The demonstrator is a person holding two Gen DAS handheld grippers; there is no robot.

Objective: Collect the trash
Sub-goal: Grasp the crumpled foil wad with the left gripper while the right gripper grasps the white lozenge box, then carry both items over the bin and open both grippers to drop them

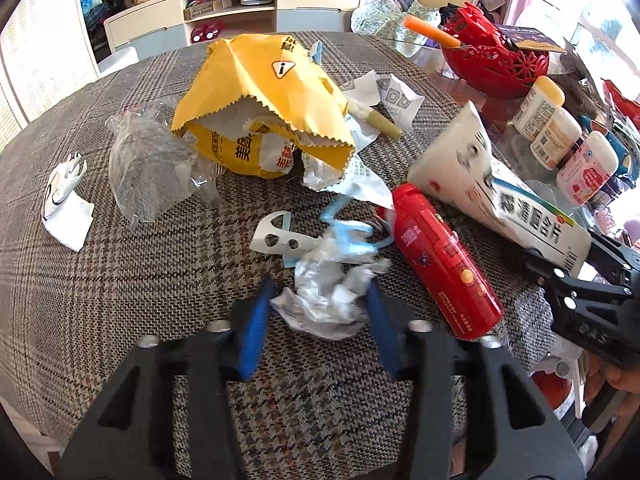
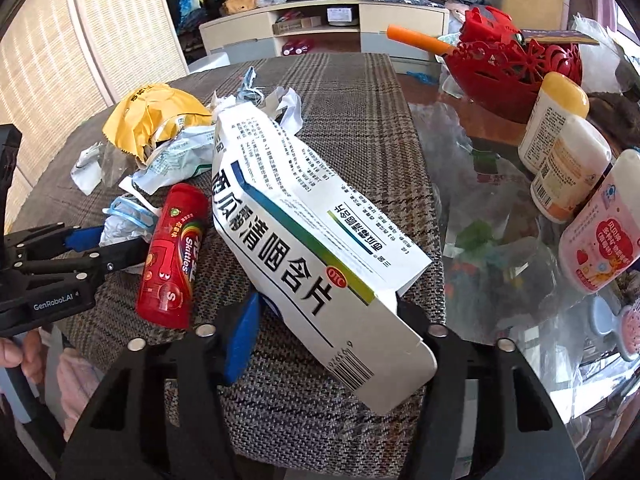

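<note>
Trash lies on a plaid tablecloth [image 1: 100, 280]. My left gripper [image 1: 320, 292] is open, its blue fingers on either side of a crumpled white wrapper [image 1: 328, 300] without squeezing it. A red Skittles tube [image 1: 444, 264] lies just to its right, also in the right wrist view [image 2: 172, 256]. My right gripper [image 2: 324, 308] straddles the near end of a flattened white medicine box [image 2: 320, 248]; its right finger is hidden under the box, so the grip is unclear. The box shows in the left wrist view [image 1: 500, 200]. A yellow paper bag [image 1: 264, 112] lies farther back.
A clear plastic bag [image 1: 156, 168], a white paper scrap [image 1: 64, 200] and a white cutout card [image 1: 276, 236] lie on the cloth. A red basket [image 2: 516, 68] and several bottles [image 2: 568, 168] stand on the glass at right. A TV cabinet [image 1: 240, 12] is behind.
</note>
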